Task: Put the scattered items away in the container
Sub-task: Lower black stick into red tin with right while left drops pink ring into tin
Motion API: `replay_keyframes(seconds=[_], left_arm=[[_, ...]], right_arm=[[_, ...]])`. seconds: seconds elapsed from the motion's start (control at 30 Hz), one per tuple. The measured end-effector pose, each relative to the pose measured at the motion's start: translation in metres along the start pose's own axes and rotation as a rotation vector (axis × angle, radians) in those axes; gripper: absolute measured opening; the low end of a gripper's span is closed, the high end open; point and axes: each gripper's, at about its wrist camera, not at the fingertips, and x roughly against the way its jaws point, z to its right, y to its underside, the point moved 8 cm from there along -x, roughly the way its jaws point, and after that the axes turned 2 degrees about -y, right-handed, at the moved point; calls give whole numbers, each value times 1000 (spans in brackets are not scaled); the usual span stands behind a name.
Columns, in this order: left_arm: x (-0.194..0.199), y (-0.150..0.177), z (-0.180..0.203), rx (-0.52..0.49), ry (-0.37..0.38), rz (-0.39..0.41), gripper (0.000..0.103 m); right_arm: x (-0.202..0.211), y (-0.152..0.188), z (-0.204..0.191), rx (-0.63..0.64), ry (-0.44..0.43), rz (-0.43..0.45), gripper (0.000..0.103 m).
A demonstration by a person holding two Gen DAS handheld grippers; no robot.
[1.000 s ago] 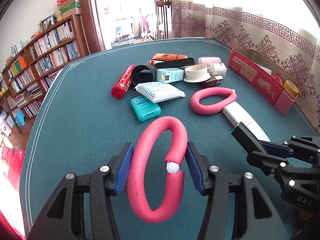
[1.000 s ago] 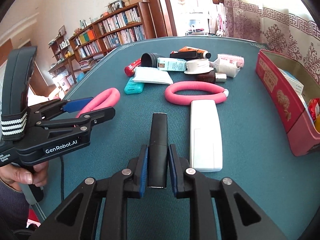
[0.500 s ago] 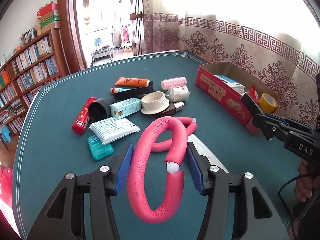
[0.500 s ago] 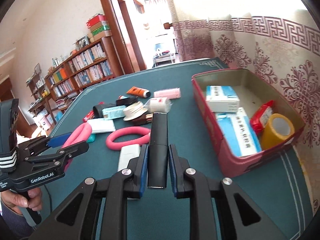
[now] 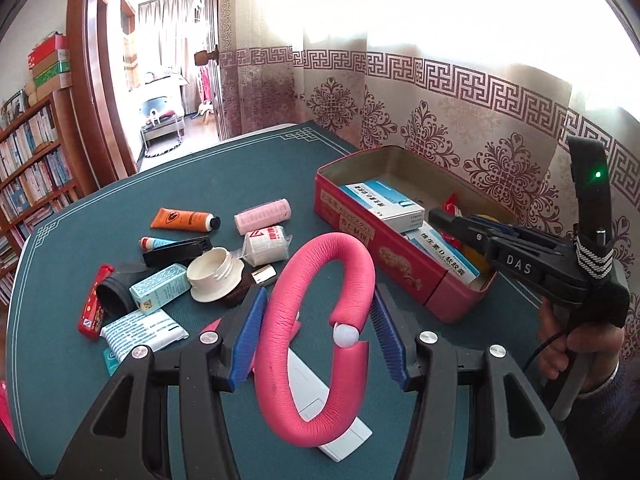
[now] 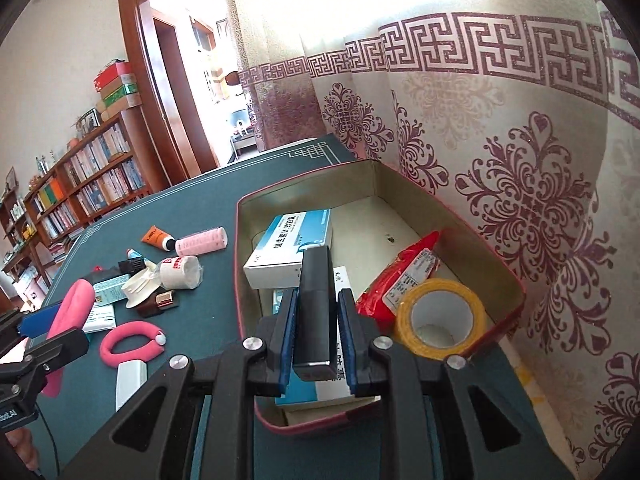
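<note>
**Both grippers loaded, right one over the tin**

The right gripper has its fingers clamped on a black bar, which stands upright between the blue pads above the open red tin. Inside the tin lie a blue-and-white box, a red packet and a yellow tape roll.

The left gripper has its fingers closed on a pink foam loop, held above the green bench, left of the tin. Under it lies a white slab.

A second pink loop lies on the bench beside the clutter: an orange tube, a pink roller, a white lid and a red tube.
</note>
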Motion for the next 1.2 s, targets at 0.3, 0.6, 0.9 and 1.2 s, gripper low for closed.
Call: replay_keyframes(seconds=[0.3, 0.6, 0.9, 1.2], left_arm=[[-24, -36, 32, -22, 72, 19, 56], [-65, -72, 74, 14, 206, -2, 57], [-101, -109, 119, 9, 281, -10, 59], [-126, -108, 122, 59, 276, -73, 73]], right_arm=[[1, 7, 13, -9, 61, 49, 33], [10, 7, 29, -69, 113, 106, 41], [14, 8, 36, -113, 108, 128, 55], [18, 8, 38, -129, 89, 148, 61]])
